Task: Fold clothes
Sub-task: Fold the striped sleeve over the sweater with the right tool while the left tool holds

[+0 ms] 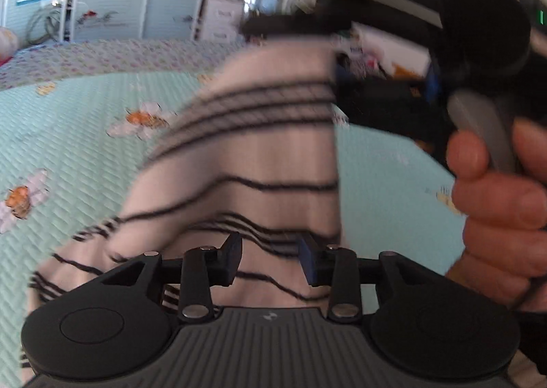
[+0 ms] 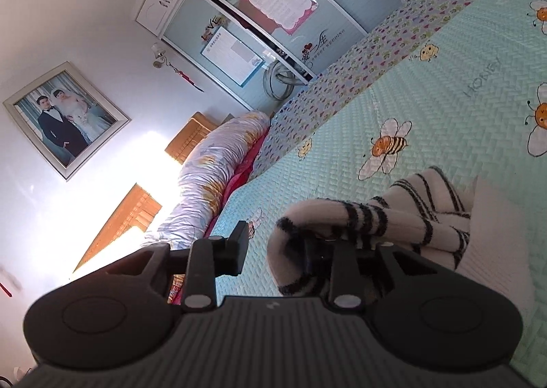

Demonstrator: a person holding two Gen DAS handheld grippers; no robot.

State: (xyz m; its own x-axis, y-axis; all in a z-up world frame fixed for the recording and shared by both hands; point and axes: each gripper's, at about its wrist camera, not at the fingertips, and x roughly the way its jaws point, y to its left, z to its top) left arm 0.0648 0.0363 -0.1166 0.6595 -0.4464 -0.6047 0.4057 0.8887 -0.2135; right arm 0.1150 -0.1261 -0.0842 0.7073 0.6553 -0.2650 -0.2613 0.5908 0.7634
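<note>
While draped over bedspread [image 1: 68, 135], striped garment [image 1: 266, 155] lies beyond left tongs [image 1: 270, 259].

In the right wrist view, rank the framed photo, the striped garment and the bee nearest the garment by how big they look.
1. Striped garment, though nearness inflates it.
2. Framed photo.
3. Bee.

Open bedspread [image 1: 78, 148] left of the striped garment [image 1: 259, 162] — rolled duvet [image 2: 218, 179] along its far edge.

I see motion blur smearing the striped garment [image 1: 259, 162], and its folds hide my right gripper's [image 2: 273, 251] far finger.
</note>
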